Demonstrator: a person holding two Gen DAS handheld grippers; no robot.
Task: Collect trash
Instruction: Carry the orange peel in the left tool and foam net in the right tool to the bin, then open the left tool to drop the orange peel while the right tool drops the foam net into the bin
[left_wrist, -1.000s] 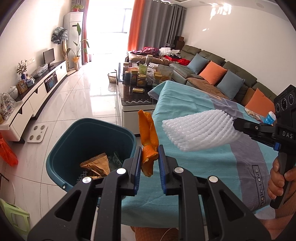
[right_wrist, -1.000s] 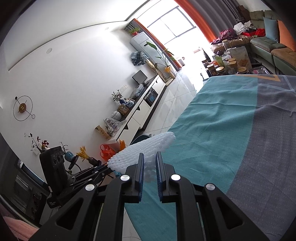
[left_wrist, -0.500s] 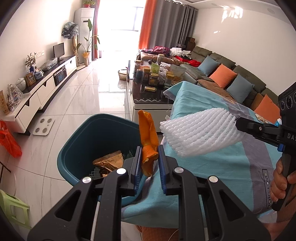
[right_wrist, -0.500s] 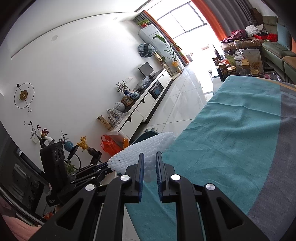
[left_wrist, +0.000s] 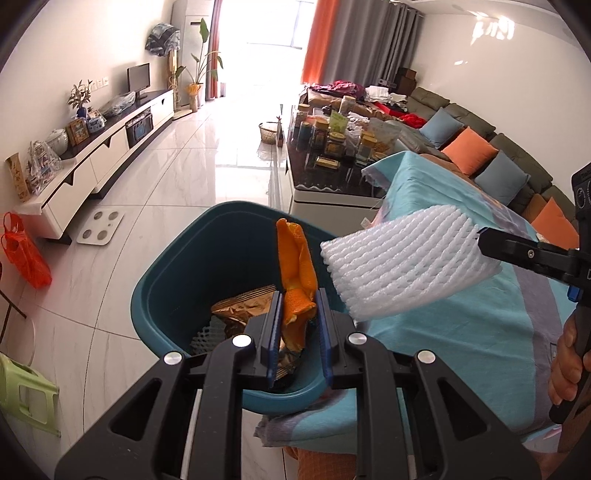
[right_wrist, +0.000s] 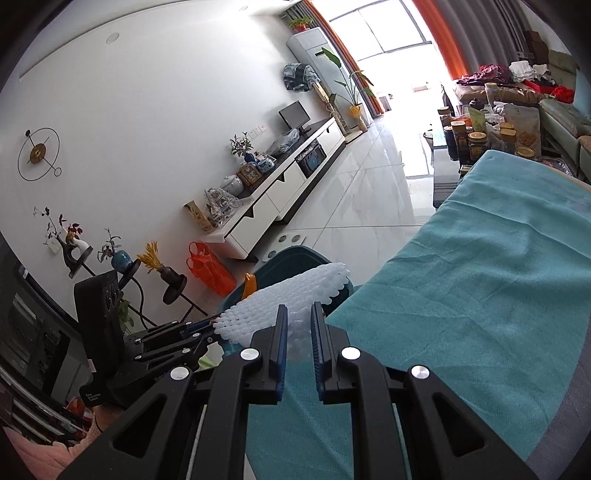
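My left gripper (left_wrist: 297, 300) is shut on a piece of orange peel (left_wrist: 295, 258) that stands upright above the teal bin (left_wrist: 166, 280). A brown wrapper (left_wrist: 240, 306) lies inside the bin. My right gripper (right_wrist: 297, 318) is shut on a white foam net sleeve (right_wrist: 291, 299), which sticks out leftward past the table's edge toward the bin (right_wrist: 291, 254). In the left wrist view the sleeve (left_wrist: 402, 258) hangs to the right of the peel, clamped by the right gripper (left_wrist: 487, 245), with a hand (left_wrist: 565, 365) on its handle.
A teal and grey cloth (left_wrist: 498, 325) covers the table beside the bin. A dark coffee table (left_wrist: 332, 181) crowded with jars stands behind it. A sofa (left_wrist: 480, 147) lines the right wall, a TV console (left_wrist: 92, 155) the left. An orange bag (left_wrist: 26, 254) and a green stool (left_wrist: 26, 395) sit on the floor.
Both grippers have moved toward the bin. The peel now hangs over the bin's opening, and the foam sleeve's free end has reached out past the table edge toward it.
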